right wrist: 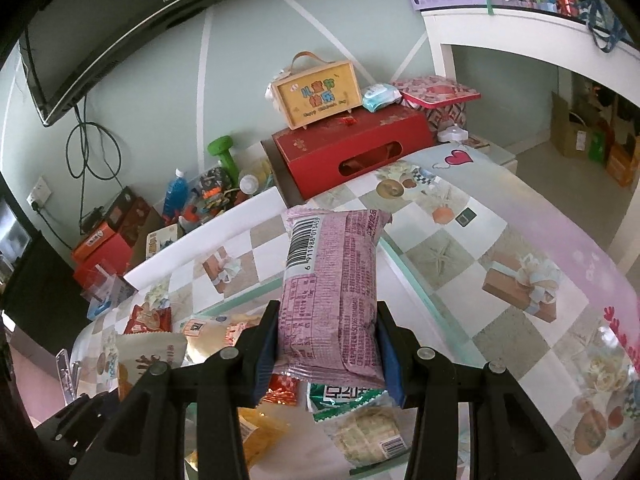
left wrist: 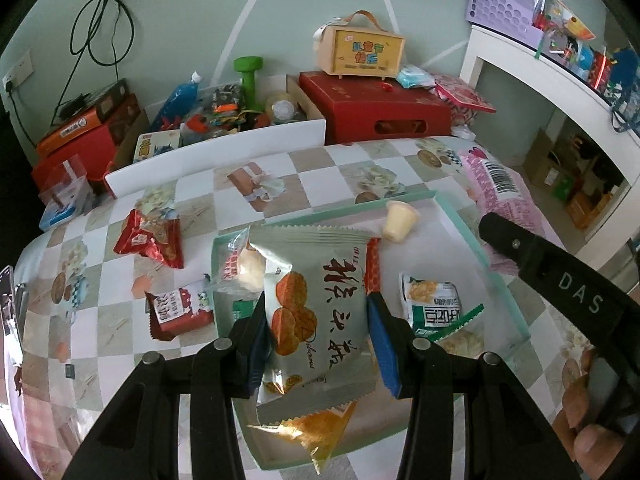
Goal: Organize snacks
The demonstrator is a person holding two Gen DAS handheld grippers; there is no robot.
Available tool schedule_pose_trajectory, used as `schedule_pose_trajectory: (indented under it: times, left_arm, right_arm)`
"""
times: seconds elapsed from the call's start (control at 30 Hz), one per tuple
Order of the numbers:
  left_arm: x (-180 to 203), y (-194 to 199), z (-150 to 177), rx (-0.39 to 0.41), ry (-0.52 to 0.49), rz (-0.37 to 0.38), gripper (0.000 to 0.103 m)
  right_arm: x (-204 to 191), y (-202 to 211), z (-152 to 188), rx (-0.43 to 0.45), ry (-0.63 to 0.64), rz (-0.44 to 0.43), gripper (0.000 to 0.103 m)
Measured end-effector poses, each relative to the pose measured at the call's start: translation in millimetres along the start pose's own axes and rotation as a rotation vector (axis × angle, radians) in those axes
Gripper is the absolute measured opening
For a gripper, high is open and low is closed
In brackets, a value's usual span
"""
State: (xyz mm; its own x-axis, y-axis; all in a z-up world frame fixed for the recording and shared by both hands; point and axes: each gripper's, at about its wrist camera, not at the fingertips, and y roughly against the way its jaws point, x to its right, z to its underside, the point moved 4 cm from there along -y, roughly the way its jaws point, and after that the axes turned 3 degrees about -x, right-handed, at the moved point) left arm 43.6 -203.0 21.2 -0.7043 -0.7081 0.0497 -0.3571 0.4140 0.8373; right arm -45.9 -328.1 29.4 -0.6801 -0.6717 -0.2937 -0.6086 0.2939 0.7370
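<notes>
My left gripper is shut on a grey-green cracker packet and holds it over a mint-rimmed tray. In the tray lie a green-and-white packet, a pale jelly cup, a clear-wrapped bun and an orange packet. My right gripper is shut on a pink snack packet, barcode up, above the tray's right side. The pink packet also shows in the left wrist view. Two red packets lie on the tablecloth left of the tray.
The table has a checked cloth. Behind it stand a red box with a yellow wooden box on top, a green dumbbell, a blue bottle and clutter. A white shelf stands at the right.
</notes>
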Motion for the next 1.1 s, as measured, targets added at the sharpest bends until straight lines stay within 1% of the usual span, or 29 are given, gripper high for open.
schedule_pose_trajectory:
  times: [0.13, 0.3, 0.37, 0.63, 0.87, 1.1]
  left_arm:
    - [4.2, -12.8, -0.8, -0.011, 0.000, 0.004, 0.047]
    - [10.9, -25.4, -2.0, -0.014, -0.005, 0.015, 0.047]
    - [14.4, -29.7, -2.3, -0.014, -0.012, 0.015, 0.047]
    - [21.6, -42.5, -7.8, -0.004, -0.020, 0.023, 0.047]
    - [24.7, -54.6, -9.6, -0.008, -0.018, 0.028, 0.047]
    - [24.6, -66.2, -7.7, -0.024, -0.014, 0.033, 0.047]
  right_arm:
    - [3.7, -10.2, 2.5, -0.024, -0.009, 0.001, 0.048]
    - [13.3, -38.1, 12.9, -0.097, -0.028, 0.013, 0.048]
    - [17.1, -45.9, 15.8, -0.112, -0.037, 0.017, 0.048]
    - [25.9, -70.1, 20.1, -0.130, -0.033, 0.058, 0.048]
    - [32.4, -78.0, 19.6, -0.147, -0.053, 0.055, 0.048]
    - [36.0, -87.2, 22.3, -0.179, -0.043, 0.063, 0.048]
